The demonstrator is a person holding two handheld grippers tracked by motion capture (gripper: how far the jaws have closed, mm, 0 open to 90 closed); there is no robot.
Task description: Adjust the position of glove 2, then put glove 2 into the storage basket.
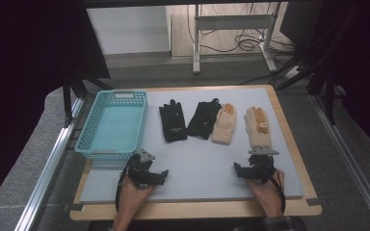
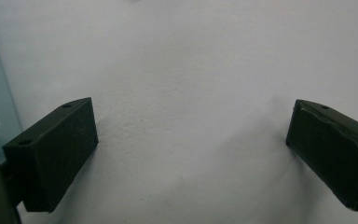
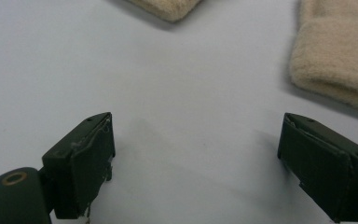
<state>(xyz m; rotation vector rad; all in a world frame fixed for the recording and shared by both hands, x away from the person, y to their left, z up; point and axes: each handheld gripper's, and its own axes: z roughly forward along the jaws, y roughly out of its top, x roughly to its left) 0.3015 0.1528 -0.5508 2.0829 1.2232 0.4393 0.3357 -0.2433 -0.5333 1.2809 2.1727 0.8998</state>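
Four gloves lie in a row across the grey mat (image 1: 197, 168): two black gloves (image 1: 173, 122) (image 1: 204, 119) and two cream gloves with orange fingertips (image 1: 224, 125) (image 1: 258, 127). A turquoise basket (image 1: 113, 125) stands at the left, with nothing inside. My left gripper (image 1: 150, 172) rests open on the mat just in front of the basket, nothing between its jaws (image 2: 191, 140). My right gripper (image 1: 251, 169) sits open on the mat just short of the rightmost cream glove, whose cuff (image 3: 335, 56) lies ahead to the right.
The mat lies on a wooden tabletop (image 1: 192, 211) with metal rails (image 1: 48, 168) along both sides. A desk frame and cables (image 1: 236, 33) stand on the floor beyond. Bare mat stretches between the two grippers.
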